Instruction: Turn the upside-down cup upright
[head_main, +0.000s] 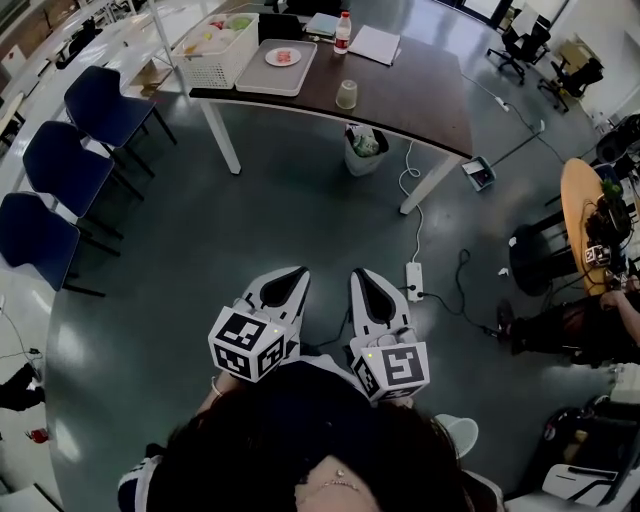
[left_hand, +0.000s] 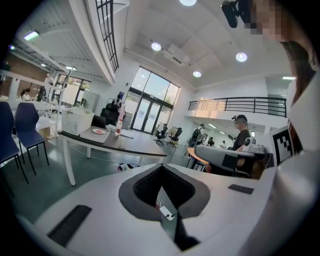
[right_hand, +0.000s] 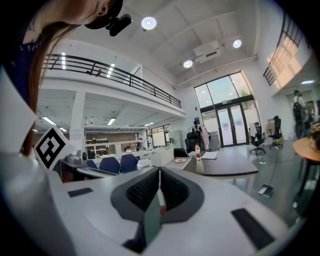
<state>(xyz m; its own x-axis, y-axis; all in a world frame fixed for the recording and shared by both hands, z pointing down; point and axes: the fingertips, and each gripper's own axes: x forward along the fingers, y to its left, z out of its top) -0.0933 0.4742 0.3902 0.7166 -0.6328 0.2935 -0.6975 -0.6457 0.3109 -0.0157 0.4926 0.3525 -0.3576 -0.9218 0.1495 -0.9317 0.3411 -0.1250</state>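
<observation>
A pale upside-down cup (head_main: 347, 94) stands near the front edge of the dark table (head_main: 420, 100), far ahead of me. It shows small in the right gripper view as the cup (right_hand: 199, 166), next to a bottle with a red cap (right_hand: 197, 151). My left gripper (head_main: 285, 287) and right gripper (head_main: 373, 290) are held side by side over the floor, well short of the table. Both are shut with nothing between the jaws. In the left gripper view the left gripper (left_hand: 162, 187) points past the table (left_hand: 130, 142).
On the table lie a grey tray (head_main: 275, 68) with a plate, a white basket (head_main: 216, 47), a bottle (head_main: 343, 32) and papers (head_main: 374, 44). A bin (head_main: 364, 150) sits under it. Blue chairs (head_main: 75, 165) stand at left; a power strip (head_main: 414, 280) and cables lie on the floor.
</observation>
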